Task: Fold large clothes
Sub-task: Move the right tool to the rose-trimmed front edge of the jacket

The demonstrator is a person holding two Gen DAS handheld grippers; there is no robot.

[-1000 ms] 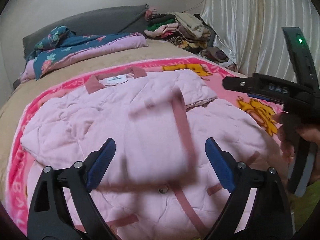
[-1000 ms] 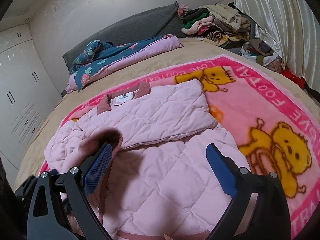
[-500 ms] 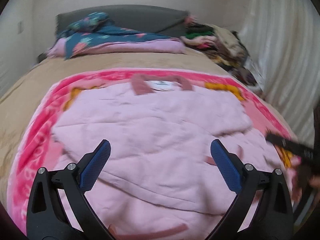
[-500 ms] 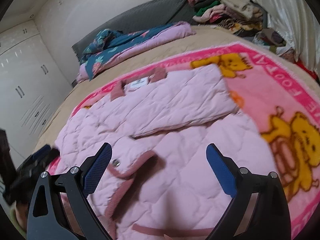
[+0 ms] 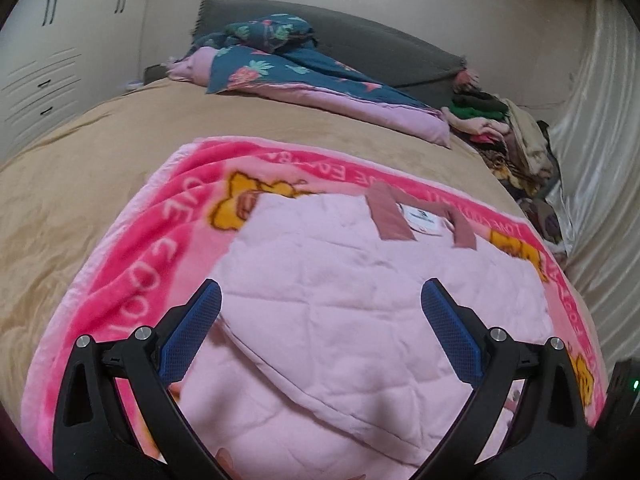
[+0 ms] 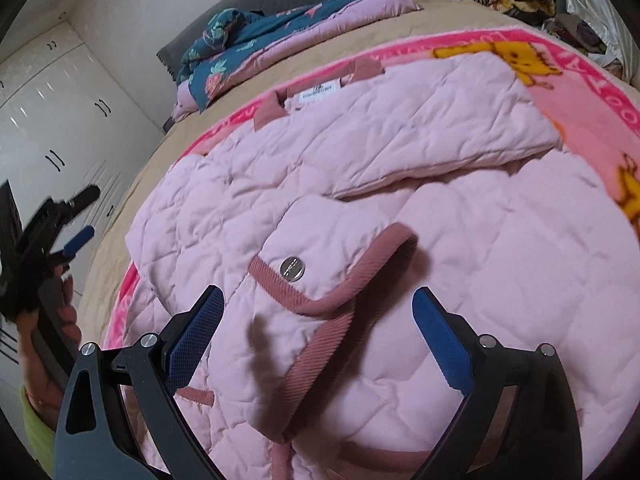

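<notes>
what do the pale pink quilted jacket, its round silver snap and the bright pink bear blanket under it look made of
Pale pink quilted jacket: padded woven fabric, matte, judging by stitched diamonds and puffy creases; its darker trim looks ribbed knit. Round silver snap: probably metal, shiny and glinting. Bright pink bear blanket: plush fleece, soft fuzzy pile and blurred print.

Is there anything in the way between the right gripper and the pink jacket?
Nothing visible is. The right gripper hangs open right over the pink jacket, with only air between its fingers and the folded-over flap with the snap button. The left gripper is off to the side.
</notes>
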